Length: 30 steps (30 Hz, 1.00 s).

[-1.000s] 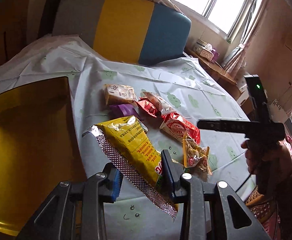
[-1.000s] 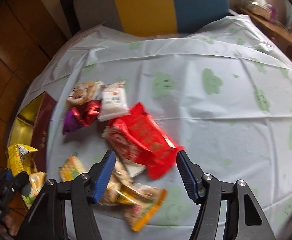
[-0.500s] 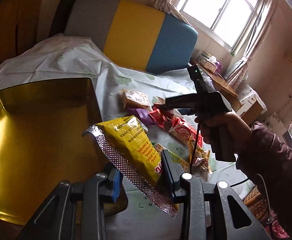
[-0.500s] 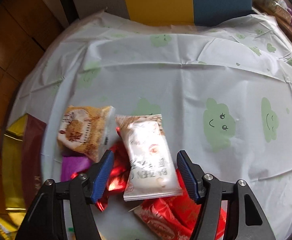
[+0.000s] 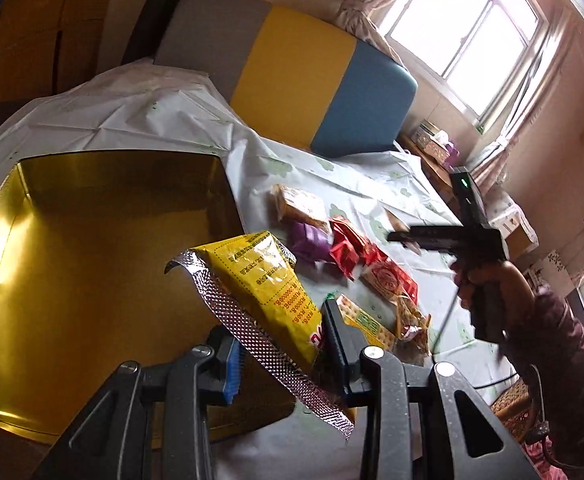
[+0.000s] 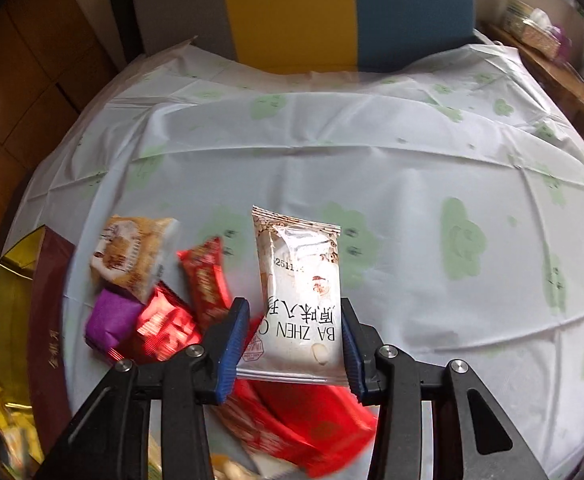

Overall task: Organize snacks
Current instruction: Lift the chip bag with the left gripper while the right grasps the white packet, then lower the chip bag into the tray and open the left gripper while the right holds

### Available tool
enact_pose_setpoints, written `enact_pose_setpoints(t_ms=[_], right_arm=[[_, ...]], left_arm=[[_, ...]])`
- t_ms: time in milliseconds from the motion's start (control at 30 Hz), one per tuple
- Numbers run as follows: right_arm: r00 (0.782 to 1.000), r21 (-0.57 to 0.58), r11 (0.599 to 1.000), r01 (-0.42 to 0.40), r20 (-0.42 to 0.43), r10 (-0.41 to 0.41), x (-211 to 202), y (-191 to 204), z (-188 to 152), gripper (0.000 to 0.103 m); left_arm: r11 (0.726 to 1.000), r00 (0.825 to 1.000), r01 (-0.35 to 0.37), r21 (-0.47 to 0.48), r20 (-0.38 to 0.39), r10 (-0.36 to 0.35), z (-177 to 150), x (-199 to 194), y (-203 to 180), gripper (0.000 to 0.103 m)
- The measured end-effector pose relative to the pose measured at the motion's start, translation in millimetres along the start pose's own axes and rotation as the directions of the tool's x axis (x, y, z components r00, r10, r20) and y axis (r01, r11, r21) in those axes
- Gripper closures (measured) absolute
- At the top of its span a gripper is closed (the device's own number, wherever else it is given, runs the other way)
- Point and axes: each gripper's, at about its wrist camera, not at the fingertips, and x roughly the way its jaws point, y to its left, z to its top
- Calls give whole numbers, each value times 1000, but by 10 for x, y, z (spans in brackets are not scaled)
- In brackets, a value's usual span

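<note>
1. Gold box (image 5: 92,248): an open, shiny-lined container at the left of the left wrist view, resting on the table. Its dark red outer wall (image 6: 46,320) appears at the left edge of the right wrist view.
2. Left gripper (image 5: 280,344): jaws clamped at their narrowest on the yellow snack bag (image 5: 268,284), whose silver inner foil edge folds outward. The bag hangs over the near right part of the gold box.
3. Loose snacks on the white tablecloth (image 6: 372,128) with green cloud prints: a tan cake packet (image 6: 132,256), a purple packet (image 6: 110,316), a small red packet (image 6: 206,276) and a shiny red wrapper (image 6: 164,324), lying together just right of the box.
4. Green cracker packet (image 5: 368,322) and red bag (image 5: 390,280): nearer the left gripper, beside the pile.
5. Right gripper (image 6: 294,338): jaws partly open, blue pads (image 6: 232,340) at either side of the white "BA ZHEN" packet (image 6: 300,292), gripping its lower half. The packet appears lifted above a large red bag (image 6: 320,420).
6. Right hand (image 5: 488,284): wraps the black handle at the right of the left wrist view, in a mauve sleeve (image 5: 560,364).
</note>
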Motion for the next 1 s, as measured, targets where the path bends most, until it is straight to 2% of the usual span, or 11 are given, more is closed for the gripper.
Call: enact_pose_setpoints(t_ms=[167, 233, 500, 600, 800, 1000], right_arm=[[996, 31, 996, 79, -53, -77, 87, -336, -206, 59], [994, 34, 996, 86, -73, -83, 173, -409, -283, 59], [994, 11, 995, 95, -58, -94, 203, -375, -257, 59], [993, 9, 995, 96, -62, -96, 194, -379, -281, 58], [992, -20, 993, 114, -57, -115, 188, -353, -306, 58], [991, -24, 993, 118, -55, -119, 199, -314, -312, 58]], left_arm=[[996, 998, -64, -69, 10, 65, 130, -56, 305, 67], [992, 996, -90, -92, 8, 91, 197, -37, 430, 67], [971, 982, -187, -148, -41, 183, 429, 160, 797, 67], [967, 982, -186, -173, -57, 179, 480, 224, 885, 67], [974, 978, -198, -112, -90, 189, 630, 441, 869, 67], [977, 968, -215, -10, -134, 212, 864, 815, 794, 66]])
